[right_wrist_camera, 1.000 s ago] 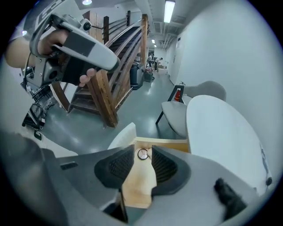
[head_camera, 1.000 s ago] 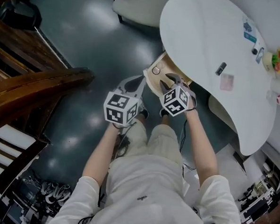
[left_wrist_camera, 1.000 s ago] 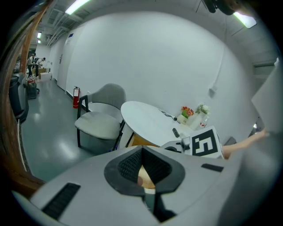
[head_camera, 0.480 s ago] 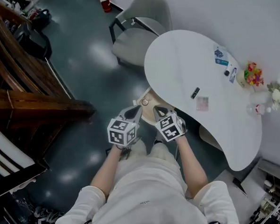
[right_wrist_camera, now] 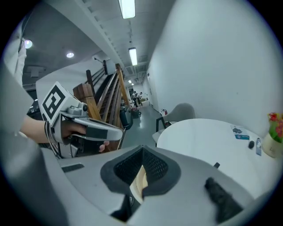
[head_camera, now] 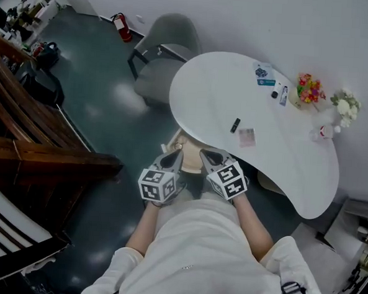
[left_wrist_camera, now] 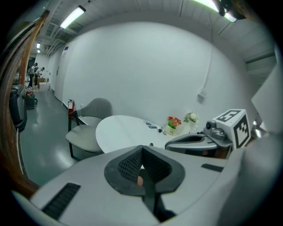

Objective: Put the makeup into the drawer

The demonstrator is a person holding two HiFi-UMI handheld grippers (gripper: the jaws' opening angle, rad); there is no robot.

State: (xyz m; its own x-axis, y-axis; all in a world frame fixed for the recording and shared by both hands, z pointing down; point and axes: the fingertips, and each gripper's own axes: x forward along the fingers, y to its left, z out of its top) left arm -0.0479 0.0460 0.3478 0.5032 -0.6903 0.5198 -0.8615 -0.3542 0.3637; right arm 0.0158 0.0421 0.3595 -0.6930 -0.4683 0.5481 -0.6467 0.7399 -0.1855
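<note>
Makeup point(head_camera: 236, 125) lies on worktop point(head_camera: 200, 82) | our left gripper point(head_camera: 174, 156) and right gripper point(head_camera: 208, 156) jaws closed, empty | risk: we knock the open drawer point(head_camera: 184, 146) reaching over.

Three cameras, one white table point(head_camera: 206, 95) shared.
Head view stares steeply down over left gripper point(head_camera: 174, 154) and right gripper point(head_camera: 208, 155); gripper views sit low behind their jaws, facing across it.

A white, kidney-shaped desk point(head_camera: 206, 89) stands on the dark glossy floor point(head_camera: 110, 126). Near its middle lie a small black stick-shaped item point(head_camera: 235, 124) and, just beside it, a pale pink square packet point(head_camera: 247, 137). Along the far edge sit blue-and-white cards point(head_camera: 262, 72), a pot of colourful flowers point(head_camera: 308, 89) and a white flower bunch point(head_camera: 343, 106).
</note>
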